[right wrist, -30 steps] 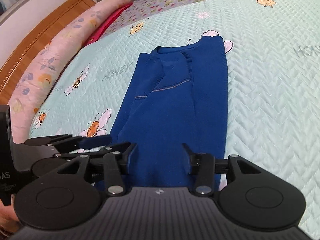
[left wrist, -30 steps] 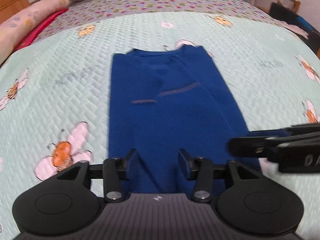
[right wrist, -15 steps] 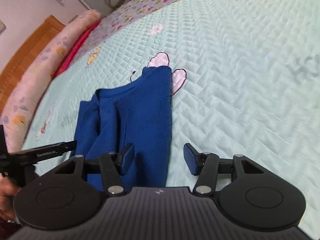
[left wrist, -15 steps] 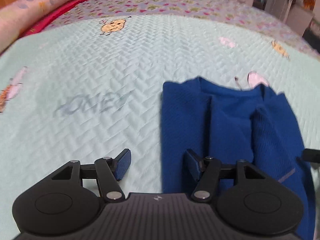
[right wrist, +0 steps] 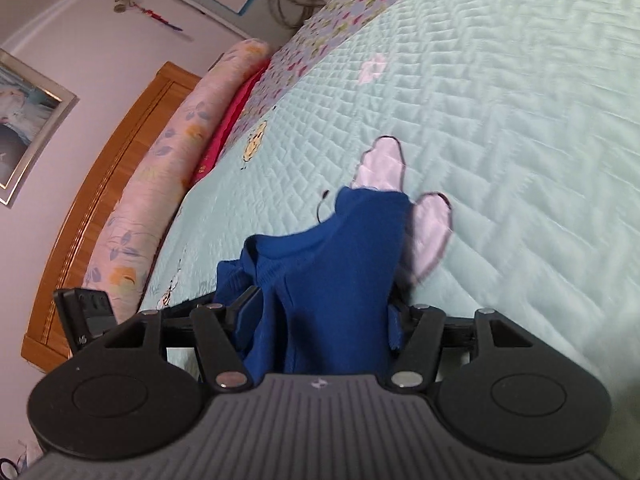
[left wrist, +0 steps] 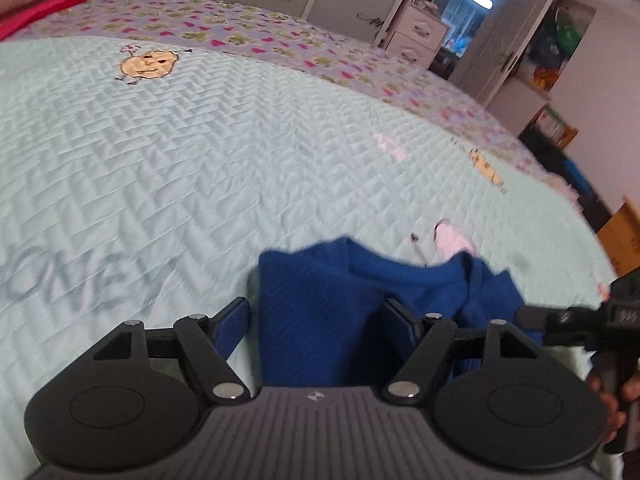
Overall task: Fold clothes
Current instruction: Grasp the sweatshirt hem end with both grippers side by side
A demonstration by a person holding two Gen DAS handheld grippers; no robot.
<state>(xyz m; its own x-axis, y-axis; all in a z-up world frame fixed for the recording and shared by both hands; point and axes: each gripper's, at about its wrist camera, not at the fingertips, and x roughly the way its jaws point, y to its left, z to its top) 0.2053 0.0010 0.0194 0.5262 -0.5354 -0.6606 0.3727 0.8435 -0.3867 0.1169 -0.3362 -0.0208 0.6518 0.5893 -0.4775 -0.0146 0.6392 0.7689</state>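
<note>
Blue sweater (left wrist: 320,320), folded, on quilted bed (left wrist: 200,160). Left gripper (left wrist: 320,316) and right gripper (right wrist: 324,312): jaws opening, sweater between them, not pinched.

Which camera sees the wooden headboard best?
The right wrist view: the wooden headboard runs clearly along the wall behind the long floral pillow. The left wrist view shows only the pillow's end, no headboard.

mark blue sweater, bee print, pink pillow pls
blue sweater (left wrist: 320,320), left wrist view, body panel below the collar
bee print (left wrist: 149,65), left wrist view, yellow face
pink pillow (right wrist: 160,184), right wrist view, middle of its length
</note>
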